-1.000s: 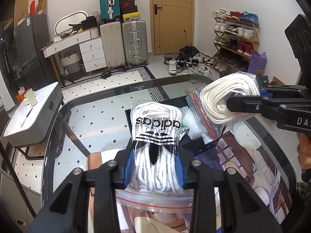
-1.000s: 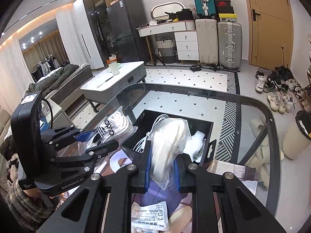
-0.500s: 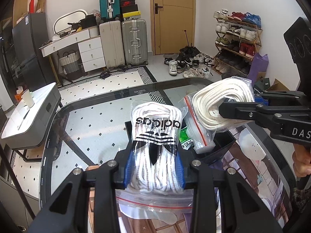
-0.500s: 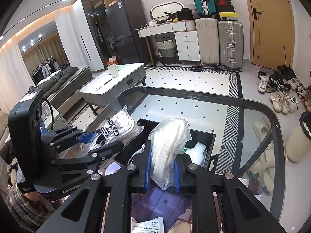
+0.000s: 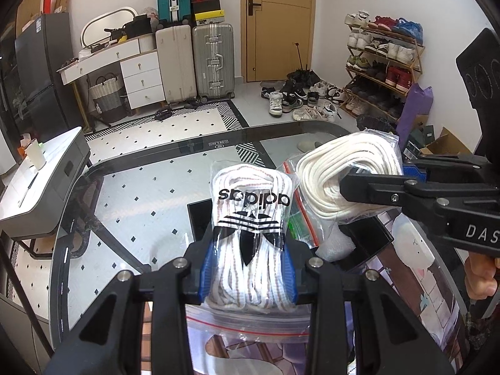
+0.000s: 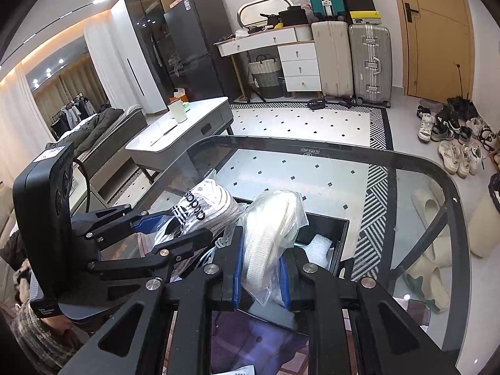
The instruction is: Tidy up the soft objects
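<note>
My left gripper (image 5: 248, 273) is shut on a clear zip bag of white laces printed "adidas" (image 5: 250, 234), held above the glass table; it also shows in the right wrist view (image 6: 200, 215). My right gripper (image 6: 259, 276) is shut on a zip bag of coiled cream rope (image 6: 268, 228), which also shows in the left wrist view (image 5: 347, 172), to the right of the adidas bag. Both bags hang over a black open box (image 6: 328, 231) that holds bubble wrap (image 6: 318, 247) and cables. The box also shows in the left wrist view (image 5: 372, 234).
The glass table (image 6: 343, 162) has a dark rim. A printed mat (image 5: 415, 268) lies under the box on the near side. A white paper packet (image 6: 240, 370) lies at the near edge. A low white table (image 6: 181, 131), suitcases and shoes stand beyond.
Both grippers have lifted and drawn back with their bags. The rope bag has moved closer to the adidas bag, over the black box.
</note>
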